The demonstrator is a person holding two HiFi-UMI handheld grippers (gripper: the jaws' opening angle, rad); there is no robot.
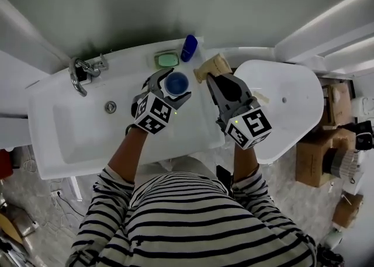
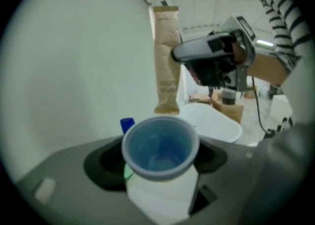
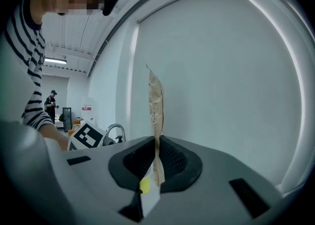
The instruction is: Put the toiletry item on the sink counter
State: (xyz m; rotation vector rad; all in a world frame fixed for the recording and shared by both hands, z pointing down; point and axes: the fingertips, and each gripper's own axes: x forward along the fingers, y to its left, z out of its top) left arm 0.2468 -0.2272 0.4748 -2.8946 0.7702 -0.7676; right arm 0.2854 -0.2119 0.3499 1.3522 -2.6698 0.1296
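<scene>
Because the right claw (image 3: 156,160) pinches the brown paper sachet (image 3: 155,106) only by its thin lower edge, the upright sachet could flop sideways or slip out on the way down. It could also knock the green soap (image 1: 167,59) or the blue bottle (image 1: 189,48) crowding the back of the counter (image 1: 131,58). The sachet stands clamped between that claw's jaws and rises above them, near the counter's right end. The left claw (image 1: 174,86) is spread wide around a blue cup (image 2: 160,146), gripping its sides.
</scene>
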